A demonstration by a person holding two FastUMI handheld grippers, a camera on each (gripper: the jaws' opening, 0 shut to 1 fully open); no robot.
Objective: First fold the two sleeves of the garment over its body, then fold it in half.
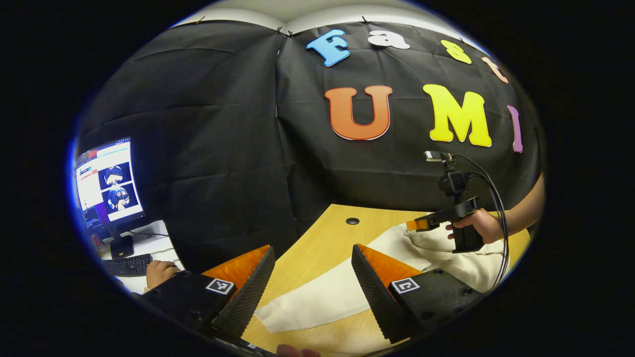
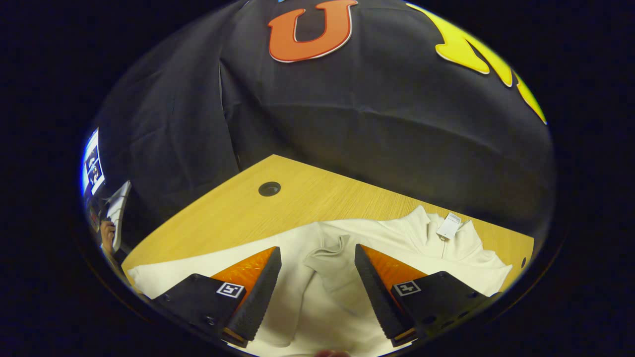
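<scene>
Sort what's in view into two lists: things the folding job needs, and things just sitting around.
For the job:
- cream garment, spread on the wooden table
- its sleeve
- left gripper, fingers apart
- right gripper, fingers apart

Just around:
- monitor
- keyboard
- cable hole in the table
- tag at the collar

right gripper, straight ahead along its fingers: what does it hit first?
Most likely the garment: the open right gripper points down at the cloth lying on the table. Depth is unclear.

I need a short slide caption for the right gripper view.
Open right gripper above a cream garment on the wooden table.
</scene>
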